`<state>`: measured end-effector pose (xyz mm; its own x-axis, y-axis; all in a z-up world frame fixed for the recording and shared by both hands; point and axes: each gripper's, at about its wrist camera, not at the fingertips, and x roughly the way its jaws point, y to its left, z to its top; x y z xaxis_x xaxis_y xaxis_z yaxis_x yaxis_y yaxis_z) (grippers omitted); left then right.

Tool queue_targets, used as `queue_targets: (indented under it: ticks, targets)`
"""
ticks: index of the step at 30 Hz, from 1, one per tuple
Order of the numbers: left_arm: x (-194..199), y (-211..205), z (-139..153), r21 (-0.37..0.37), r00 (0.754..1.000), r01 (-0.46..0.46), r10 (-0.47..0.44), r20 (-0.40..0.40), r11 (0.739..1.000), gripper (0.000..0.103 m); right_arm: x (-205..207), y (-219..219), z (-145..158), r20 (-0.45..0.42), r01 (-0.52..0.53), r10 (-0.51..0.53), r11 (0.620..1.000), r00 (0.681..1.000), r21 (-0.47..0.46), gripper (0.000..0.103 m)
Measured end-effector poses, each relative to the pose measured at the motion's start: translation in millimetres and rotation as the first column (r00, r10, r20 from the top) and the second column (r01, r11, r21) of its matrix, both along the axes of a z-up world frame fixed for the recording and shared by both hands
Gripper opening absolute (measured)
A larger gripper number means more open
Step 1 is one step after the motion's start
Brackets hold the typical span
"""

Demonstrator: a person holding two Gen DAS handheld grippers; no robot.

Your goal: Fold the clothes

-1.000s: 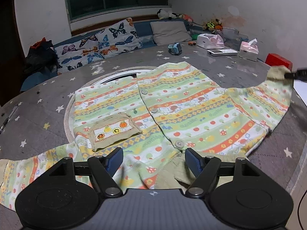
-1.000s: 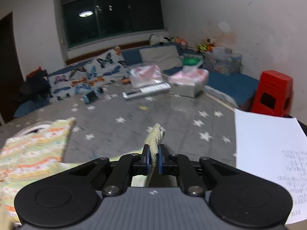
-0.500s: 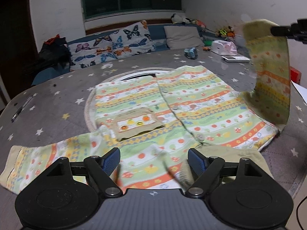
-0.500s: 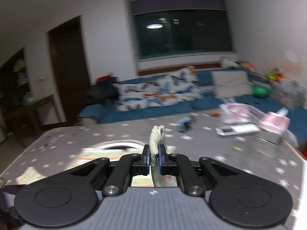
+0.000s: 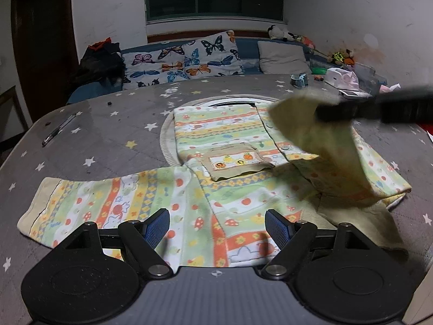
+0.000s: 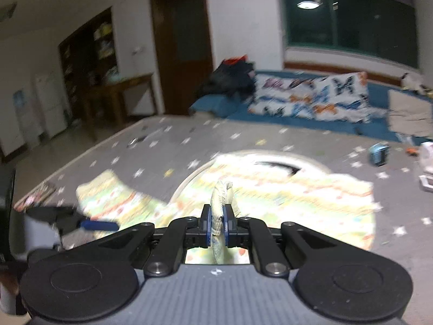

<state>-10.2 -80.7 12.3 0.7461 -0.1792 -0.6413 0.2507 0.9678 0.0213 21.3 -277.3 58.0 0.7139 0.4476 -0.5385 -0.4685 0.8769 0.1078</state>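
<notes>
We're partway thru the fold, judging by how the cloth is lying. Our right gripper (image 6: 216,230) is pinched tight on the cuff (image 6: 222,192) of one sleeve (image 5: 333,157), fabric sticking up between the pads, and we're holding it up over the body of the striped cardigan (image 5: 238,140). From the left wrist cam that sleeve is hanging as a draped sheet fwd and to the right of our left gripper (image 5: 216,227), its cuff end high over the button line, its lower end trailing down to the shoulder at the garment's right edge. Blurry, so we can't tell if it's touching the front panel yet.

Our left gripper is wide open, pads well apart, holding nothing; it's hovering just above the cardigan's near edge.

What looks done: one sleeve is up and crossing inward. What's left, as far as we're judging: that sleeve isn't lying flat, the other sleeve (image 5: 108,203) is lying stretched out flat to the left of our left gripper, and the body isn't folded over at all.

Orientation: the cardigan is lying front up on the star-print table (image 5: 108,124), pocket patch (image 5: 235,162) straight ahead of the left gripper. Body's long axis is running away from us, one end under the left gripper, the far end over the round inset. The flat sleeve is running crosswise, cuff pointing left.
</notes>
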Motion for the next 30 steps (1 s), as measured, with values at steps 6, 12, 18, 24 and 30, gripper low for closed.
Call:
queue_targets:
  ticks: [6,12,18,24,30]
  targets:
    - [1,-6,3,-0.012,0.999,0.032,-0.032,0.002,0.999,0.076,-16,11,-13,-0.023,-0.053,0.053,0.999,0.998,-0.003,0.023]
    - [7,-21,7,-0.042,0.996,0.088,-0.088,0.004,0.995,0.061,-29,-37,-15,-0.028,0.057,-0.06,0.995,0.998,-0.087,0.023]
    - [12,-43,4,-0.032,0.99,0.143,-0.143,0.005,0.989,0.039,-31,-90,-41,-0.11,0.198,-0.215,0.97,0.97,-0.143,0.023]
    - [18,-51,2,-0.031,0.986,0.166,-0.166,0.001,0.986,0.034,-18,-101,-45,-0.097,0.233,-0.249,0.96,0.964,-0.154,0.022]
    - [27,-57,-4,-0.037,0.987,0.163,-0.163,-0.012,0.986,0.034,7,-101,-47,-0.062,0.25,-0.262,0.955,0.963,-0.157,0.022]
